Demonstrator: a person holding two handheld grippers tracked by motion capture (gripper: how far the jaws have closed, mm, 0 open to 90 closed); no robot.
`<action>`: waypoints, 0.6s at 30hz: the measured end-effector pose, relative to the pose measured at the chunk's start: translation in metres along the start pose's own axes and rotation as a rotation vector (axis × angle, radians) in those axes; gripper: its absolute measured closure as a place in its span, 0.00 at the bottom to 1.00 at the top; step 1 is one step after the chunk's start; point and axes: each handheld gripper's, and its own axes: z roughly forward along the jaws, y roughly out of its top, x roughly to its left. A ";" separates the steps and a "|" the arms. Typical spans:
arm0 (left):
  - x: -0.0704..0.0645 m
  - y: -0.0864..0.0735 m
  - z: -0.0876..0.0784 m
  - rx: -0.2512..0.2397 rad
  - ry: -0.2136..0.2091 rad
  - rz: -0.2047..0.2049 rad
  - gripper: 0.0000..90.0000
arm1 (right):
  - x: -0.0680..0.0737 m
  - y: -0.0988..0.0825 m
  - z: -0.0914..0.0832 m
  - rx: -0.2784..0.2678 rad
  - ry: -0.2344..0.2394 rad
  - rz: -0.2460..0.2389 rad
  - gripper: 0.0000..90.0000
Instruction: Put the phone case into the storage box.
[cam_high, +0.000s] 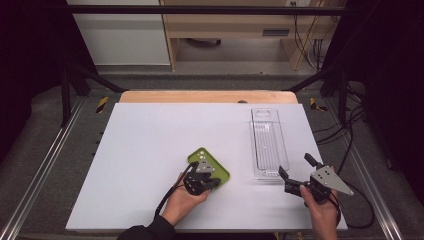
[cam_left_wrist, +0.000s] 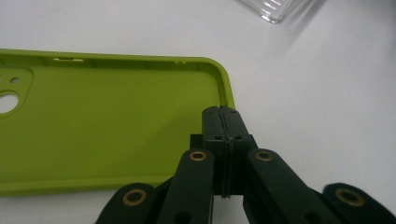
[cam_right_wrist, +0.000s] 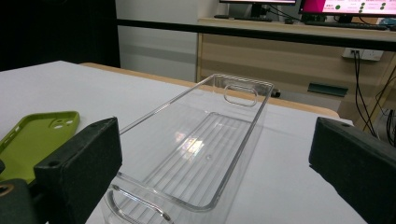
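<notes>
The left tool (cam_left_wrist: 225, 122) is clenched, its tips over the near right rim of the green phone case (cam_left_wrist: 107, 121), which lies hollow side up, middle-near on the bench (cam_high: 150, 150). Whether they pinch the rim is unclear. The case looks light, soft and bendy; grip a side wall. The right tool (cam_right_wrist: 212, 154) stands released before the clear tray (cam_right_wrist: 205, 140), probably stiff and slippery.

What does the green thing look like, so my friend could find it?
Look at the white table, near its front edge. The green phone case lies flat, inside up, under the shut left gripper. It is bright lime, while the tray beside it is see-through.
</notes>
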 end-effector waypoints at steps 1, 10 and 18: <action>-0.002 -0.001 0.000 -0.002 -0.002 0.001 1.00 | 0.000 0.000 0.000 0.001 0.001 0.003 0.03; -0.015 -0.005 -0.003 0.006 -0.016 0.014 1.00 | -0.001 0.000 0.000 -0.003 -0.013 -0.002 0.04; -0.023 -0.006 -0.003 0.012 -0.031 0.029 1.00 | 0.000 0.000 0.000 -0.001 -0.014 -0.001 0.04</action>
